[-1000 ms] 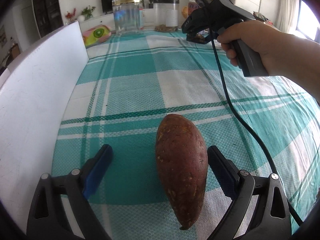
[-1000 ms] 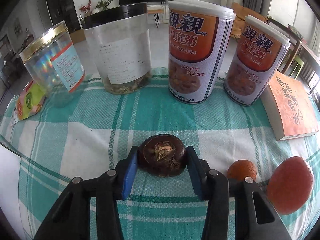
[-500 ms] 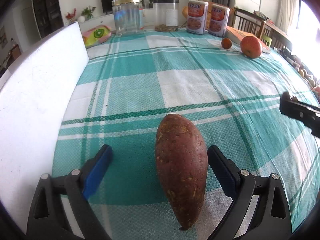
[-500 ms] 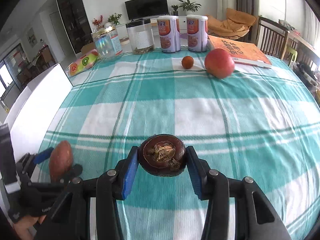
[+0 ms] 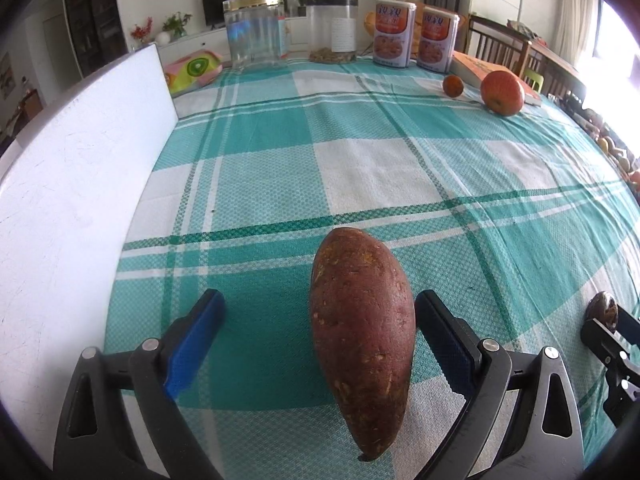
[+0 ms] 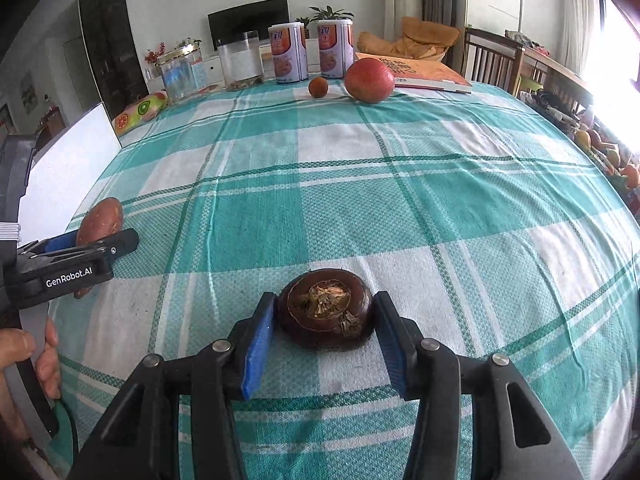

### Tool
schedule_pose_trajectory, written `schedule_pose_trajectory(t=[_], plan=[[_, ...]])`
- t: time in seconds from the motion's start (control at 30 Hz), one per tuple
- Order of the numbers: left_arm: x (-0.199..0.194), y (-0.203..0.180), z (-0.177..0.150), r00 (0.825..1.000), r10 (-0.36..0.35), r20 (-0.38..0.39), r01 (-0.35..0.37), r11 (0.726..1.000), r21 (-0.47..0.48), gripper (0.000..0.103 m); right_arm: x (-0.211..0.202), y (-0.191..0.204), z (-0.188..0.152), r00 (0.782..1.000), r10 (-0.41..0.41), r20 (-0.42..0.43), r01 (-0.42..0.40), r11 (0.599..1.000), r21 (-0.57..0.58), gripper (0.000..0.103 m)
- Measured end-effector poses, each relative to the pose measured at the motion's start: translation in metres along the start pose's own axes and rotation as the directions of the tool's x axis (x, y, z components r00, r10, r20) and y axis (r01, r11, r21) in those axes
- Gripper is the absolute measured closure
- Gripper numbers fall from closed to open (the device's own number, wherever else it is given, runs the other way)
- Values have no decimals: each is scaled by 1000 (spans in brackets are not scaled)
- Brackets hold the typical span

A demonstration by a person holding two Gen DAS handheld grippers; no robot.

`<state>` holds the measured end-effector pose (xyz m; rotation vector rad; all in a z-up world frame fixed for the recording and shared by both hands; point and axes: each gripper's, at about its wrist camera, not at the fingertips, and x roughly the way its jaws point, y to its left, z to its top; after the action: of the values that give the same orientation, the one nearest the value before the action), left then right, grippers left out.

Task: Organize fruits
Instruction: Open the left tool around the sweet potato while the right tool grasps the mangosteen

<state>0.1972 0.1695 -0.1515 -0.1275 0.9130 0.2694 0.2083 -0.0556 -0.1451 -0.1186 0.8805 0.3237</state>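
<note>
A reddish-brown sweet potato (image 5: 362, 320) lies on the checked tablecloth between the wide-open fingers of my left gripper (image 5: 320, 334), close to the right finger. It also shows in the right wrist view (image 6: 100, 222). My right gripper (image 6: 324, 336) is shut on a dark brown round water chestnut (image 6: 326, 308), low over the cloth at the near edge. That chestnut shows at the right edge of the left wrist view (image 5: 603, 309). A red apple (image 6: 369, 80) and a small orange fruit (image 6: 318, 87) lie at the far side.
A white board (image 5: 68, 200) stands along the left edge of the table. At the back stand two clear jars (image 5: 256, 36), two printed cans (image 5: 394, 32), a fruit-print packet (image 5: 192, 68) and an orange book (image 6: 424, 74). Chairs stand at the right.
My right gripper, holding the water chestnut, has come from the far cans back to the near side of the table, beside my left gripper. The left gripper and sweet potato have not moved.
</note>
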Motion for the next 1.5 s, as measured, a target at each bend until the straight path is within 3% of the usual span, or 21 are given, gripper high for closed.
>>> schedule_pose_trajectory(t=[0.1, 0.17, 0.37, 1.5], plan=[[0, 0, 0, 1000, 1, -1, -1, 1000, 3, 5, 2, 6, -1, 1000, -2, -10, 2, 1000, -31, 41], [0, -1, 0, 1000, 2, -2, -2, 1000, 4, 5, 5, 9, -1, 999, -33, -27, 32, 998, -47, 18], [0, -1, 0, 1000, 2, -3, -2, 1000, 5, 4, 9, 4, -1, 998, -40, -48, 39, 999, -24, 5], [2, -1, 1, 1000, 1, -5, -1, 1000, 4, 2, 10, 2, -2, 998, -24, -55, 23, 999, -22, 0]])
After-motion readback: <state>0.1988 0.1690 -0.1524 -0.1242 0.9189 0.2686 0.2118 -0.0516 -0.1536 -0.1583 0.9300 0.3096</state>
